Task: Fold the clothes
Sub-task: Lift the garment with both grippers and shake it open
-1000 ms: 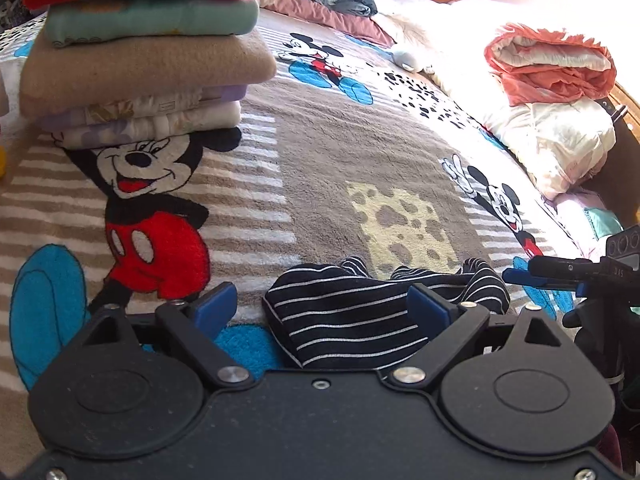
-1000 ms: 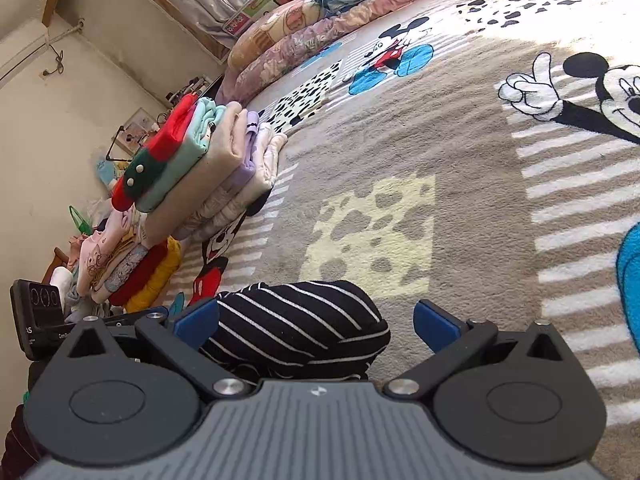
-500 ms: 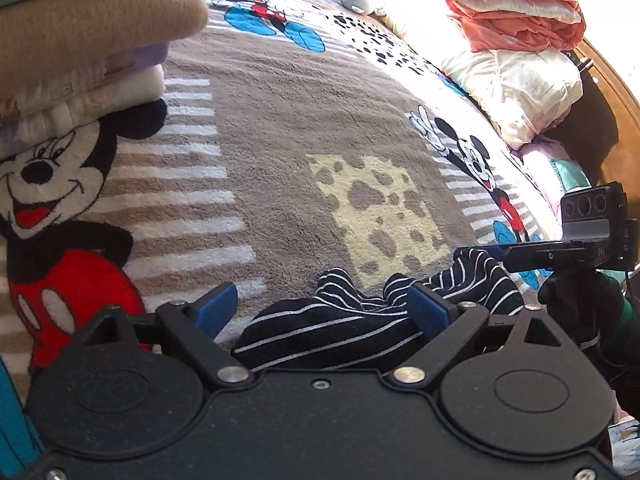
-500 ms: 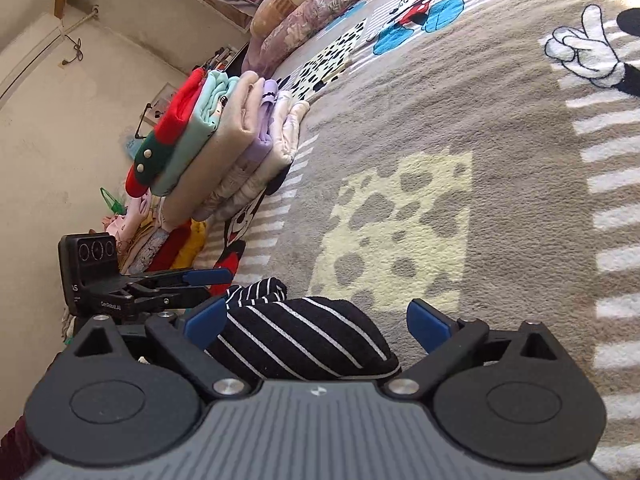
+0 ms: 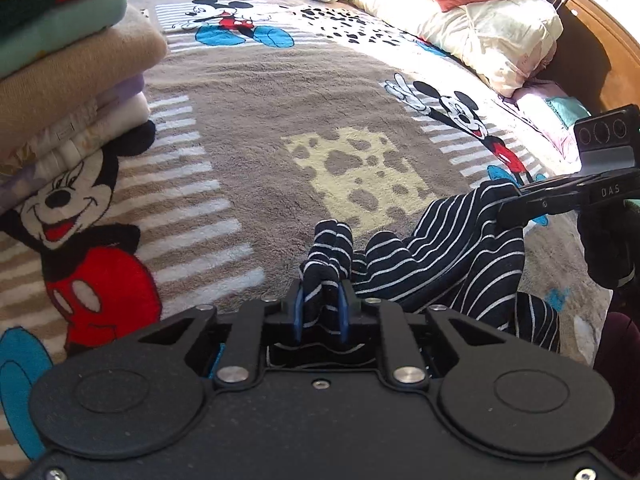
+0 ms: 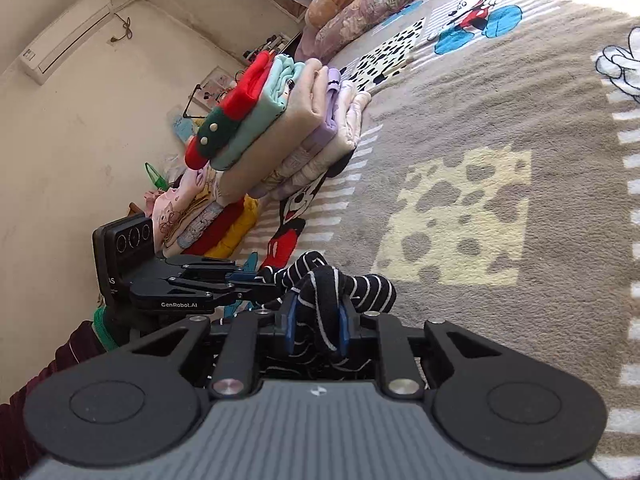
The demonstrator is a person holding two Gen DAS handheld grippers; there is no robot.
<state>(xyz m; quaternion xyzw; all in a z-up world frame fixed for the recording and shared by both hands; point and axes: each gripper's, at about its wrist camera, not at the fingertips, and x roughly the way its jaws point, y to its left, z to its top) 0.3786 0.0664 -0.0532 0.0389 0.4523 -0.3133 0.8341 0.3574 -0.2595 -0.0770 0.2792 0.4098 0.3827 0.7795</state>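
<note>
Item 1: my left claw [image 5: 320,312]. Its jaws have just been closing and now pinch a bunched fold of the striped garment [image 5: 448,248] between the blue pads [image 5: 298,312].

Item 2: my right claw [image 6: 316,328]. Its jaws have likewise just been closing, and they clamp another bunch of the same dark, white-striped cloth. In the left wrist view its black fingers grip the garment's far end at the right.

Item 3: the striped garment, stretched between the 2 claws, at the near edge of the bed, over the cartoon-mouse blanket [image 5: 248,92], just short of the yellow spotted patch [image 5: 356,168].

Item 4: stack of folded clothes [image 6: 280,124], towards the left side of the bed, a red-and-green piece on top, well apart from the garment.

Item 5: heap of unfolded laundry [image 5: 480,12], orange over cream, at the far right corner.

Item 6: pillows [image 6: 360,4] along the far edge.
</note>
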